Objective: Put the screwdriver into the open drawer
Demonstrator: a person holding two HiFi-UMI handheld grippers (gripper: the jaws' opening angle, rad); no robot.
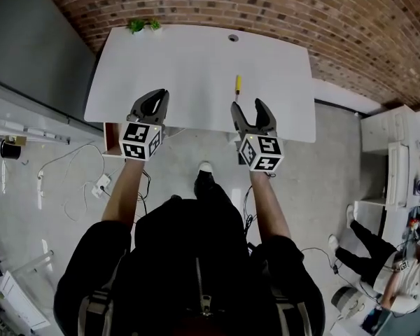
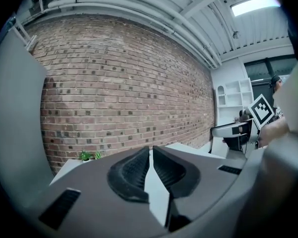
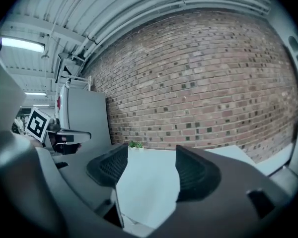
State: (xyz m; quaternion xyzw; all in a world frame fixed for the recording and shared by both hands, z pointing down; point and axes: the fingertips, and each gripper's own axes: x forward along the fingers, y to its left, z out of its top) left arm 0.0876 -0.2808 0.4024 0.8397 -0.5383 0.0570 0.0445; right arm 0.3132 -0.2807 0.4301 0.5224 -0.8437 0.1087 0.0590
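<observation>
The screwdriver [image 1: 238, 84] is lying on the counter [image 1: 182, 68], just far of the right hand-held gripper [image 1: 248, 106], which is gaping wide and empty. The left hand-held gripper [image 1: 154, 98] is sitting nearly closed on nothing. A jaw nudging the slim tool risks sending it rolling away.

- We see a white desk [image 1: 196, 68] with its far edge against a brick wall [image 1: 301, 12].
- We find a screwdriver [image 1: 238, 84] with a yellow handle lying flat on the desk, right of the middle and toward the near edge.
- We note a small green plant [image 1: 143, 25] standing at the far left corner, beside the wall.
- We make out a round hole [image 1: 233, 38] in the desktop near the far edge, well apart from the plant.
</observation>
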